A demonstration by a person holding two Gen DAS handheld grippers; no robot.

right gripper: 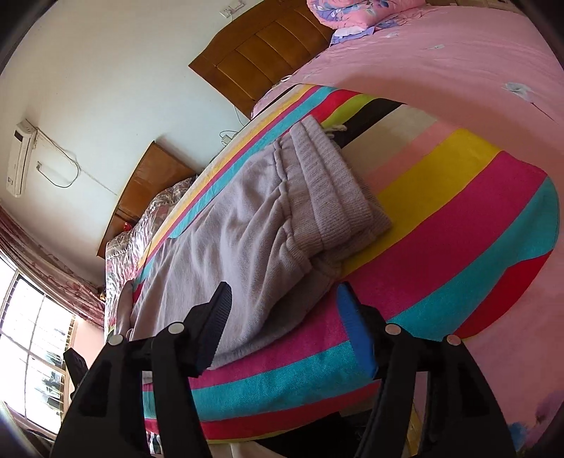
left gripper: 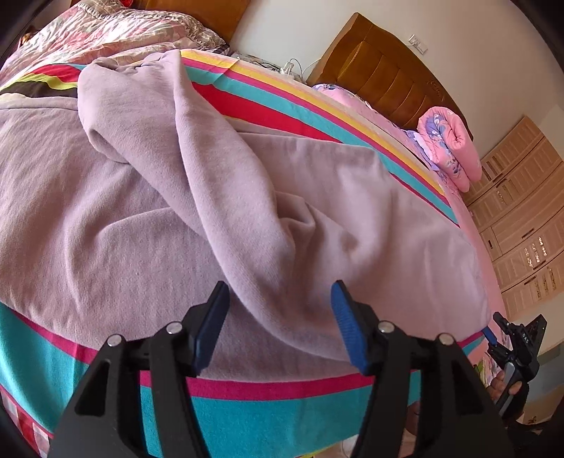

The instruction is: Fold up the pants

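Observation:
Lilac knit pants [left gripper: 197, 211] lie on a striped blanket [left gripper: 246, 405] on the bed. One leg lies folded loosely over the other, with a thick ridge running down toward me. My left gripper [left gripper: 278, 327] is open and empty, just above the near edge of the pants. In the right wrist view the pants [right gripper: 246, 225] show with the ribbed waistband [right gripper: 335, 190] at the far end. My right gripper [right gripper: 282, 327] is open and empty, just above the near edge of the pants. It also shows in the left wrist view [left gripper: 493, 338] at the far right.
The striped blanket [right gripper: 440, 225] covers a pink sheet [right gripper: 458, 63]. A rolled pink quilt [left gripper: 451, 141] lies by a wooden headboard [left gripper: 387, 70]. A second bed with a floral cover [left gripper: 116, 31] stands behind. A window [right gripper: 31, 334] and wall unit [right gripper: 21, 162] are at left.

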